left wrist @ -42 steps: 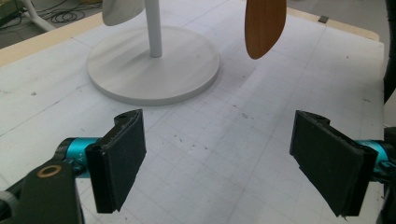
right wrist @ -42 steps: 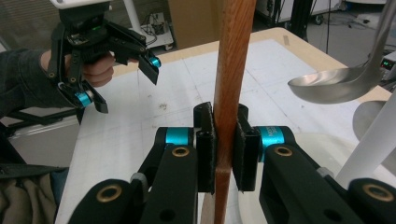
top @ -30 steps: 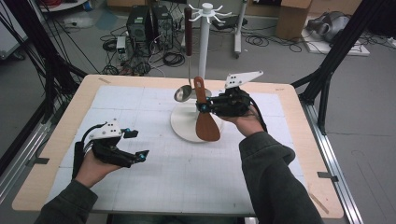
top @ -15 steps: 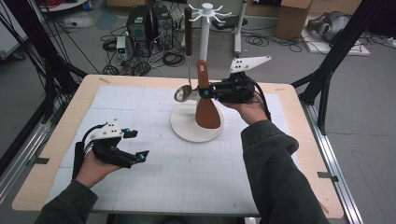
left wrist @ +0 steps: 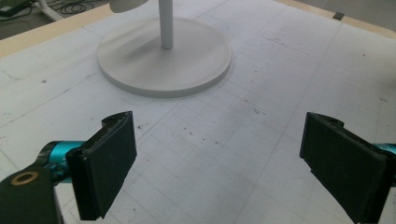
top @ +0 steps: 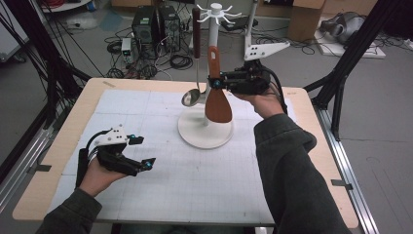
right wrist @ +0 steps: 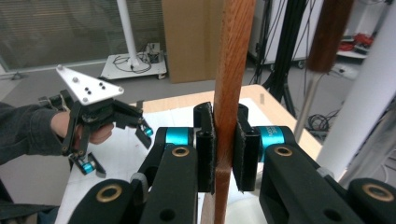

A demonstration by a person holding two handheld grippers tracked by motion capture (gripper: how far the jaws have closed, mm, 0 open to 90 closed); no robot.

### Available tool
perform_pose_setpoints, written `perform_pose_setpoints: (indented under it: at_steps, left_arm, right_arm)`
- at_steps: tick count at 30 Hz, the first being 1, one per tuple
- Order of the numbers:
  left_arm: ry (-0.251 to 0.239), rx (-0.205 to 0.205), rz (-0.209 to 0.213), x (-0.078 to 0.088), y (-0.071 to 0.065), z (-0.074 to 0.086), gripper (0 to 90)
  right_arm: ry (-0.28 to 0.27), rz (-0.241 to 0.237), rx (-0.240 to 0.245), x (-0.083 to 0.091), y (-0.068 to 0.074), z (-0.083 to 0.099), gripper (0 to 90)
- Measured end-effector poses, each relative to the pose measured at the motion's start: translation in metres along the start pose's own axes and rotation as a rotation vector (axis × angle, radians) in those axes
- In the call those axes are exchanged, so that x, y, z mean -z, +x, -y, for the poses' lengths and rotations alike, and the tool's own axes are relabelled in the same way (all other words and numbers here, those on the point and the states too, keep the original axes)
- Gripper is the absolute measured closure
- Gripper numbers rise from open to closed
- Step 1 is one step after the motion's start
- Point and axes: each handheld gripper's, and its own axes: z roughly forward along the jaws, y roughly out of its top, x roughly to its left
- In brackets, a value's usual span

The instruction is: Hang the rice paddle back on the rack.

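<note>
Wood: the spatula point(top: 217, 92) is reddish-brown, with a long flat handle above and a broad rounded blade below
Grain: the right gripper view shows fine lengthwise streaks along the spatula point(right wrist: 229, 88) handle, which the high view is too far off to give
Spatula place: it hangs upright in the air, just in front of the white post of the rack point(top: 205, 132), its blade over the rack's round base and clear of it
Right gripper: the right gripper point(top: 216, 83) has its jaws clamped on the spatula handle, partway up; in its own view point(right wrist: 226, 144) both black pads press flat on the two sides of the wood
Left gripper: the left gripper point(top: 142, 152) lies low over the mat point(top: 160, 195) near the table's left front, well apart from the rack; its jaws have just been opening and stand wide with nothing between them
Left gripper view: the two pads point(left wrist: 108, 161) frame bare gridded mat with small dark specks, and beyond them the rack point(left wrist: 187, 74) base with the foot of its post
High view extra: a ladle point(top: 192, 96) with a dark handle hangs from the rack's top hooks, its steel bowl just left of the spatula
Right gripper view extra: the other hand with the left gripper point(right wrist: 116, 147) farther off, its grey plate on top, and the ladle point(right wrist: 327, 37) handle at the right, beside the white post
</note>
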Motion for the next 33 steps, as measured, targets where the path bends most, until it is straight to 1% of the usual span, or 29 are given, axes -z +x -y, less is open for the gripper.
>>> perform_pose_setpoints:
  at_steps: [4, 6, 9, 11, 21, 24, 25, 27, 29, 32, 33]
  left_arm:
    - [-0.001, 0.001, -0.006, 0.000, 0.000, 0.000, 9.9]
    - [-0.004, 0.007, -0.006, 0.001, 0.000, 0.000, 9.4]
    - [-0.005, 0.003, -0.009, 0.001, 0.001, 0.000, 9.2]
    - [-0.010, 0.014, -0.011, 0.001, 0.001, 0.000, 9.1]
    - [-0.012, 0.017, -0.007, 0.001, 0.001, 0.001, 9.1]
    - [-0.014, 0.015, -0.007, 0.001, 0.001, 0.000, 9.1]
    - [-0.014, 0.016, -0.008, 0.001, 0.001, 0.001, 9.1]
    - [-0.013, 0.013, -0.009, 0.001, 0.001, 0.000, 9.1]
    - [-0.017, 0.019, -0.011, 0.002, 0.001, 0.001, 9.1]
    - [-0.013, 0.013, -0.011, 0.002, 0.002, 0.001, 9.1]
    - [-0.018, 0.020, -0.011, 0.001, 0.001, 0.001, 9.1]
  right_arm:
    - [-0.014, 0.001, 0.009, 0.005, -0.003, -0.009, 82.4]
    - [-0.012, 0.007, 0.011, 0.007, -0.004, -0.014, 82.3]
    - [-0.021, 0.007, 0.014, 0.008, -0.006, -0.021, 82.3]
    - [-0.020, 0.008, 0.019, 0.008, -0.007, -0.024, 82.3]
    - [-0.041, 0.013, 0.038, 0.011, -0.012, -0.042, 82.3]
    - [-0.035, 0.021, 0.027, 0.013, -0.014, -0.046, 82.3]
    - [-0.036, 0.022, 0.033, 0.013, -0.016, -0.047, 82.3]
    - [-0.038, 0.018, 0.022, 0.012, -0.018, -0.049, 82.3]
    - [-0.043, 0.017, 0.017, 0.011, -0.020, -0.048, 82.3]
    - [-0.039, 0.017, 0.007, 0.009, -0.024, -0.046, 82.3]
    - [-0.040, 0.017, 0.000, 0.009, -0.024, -0.046, 82.3]
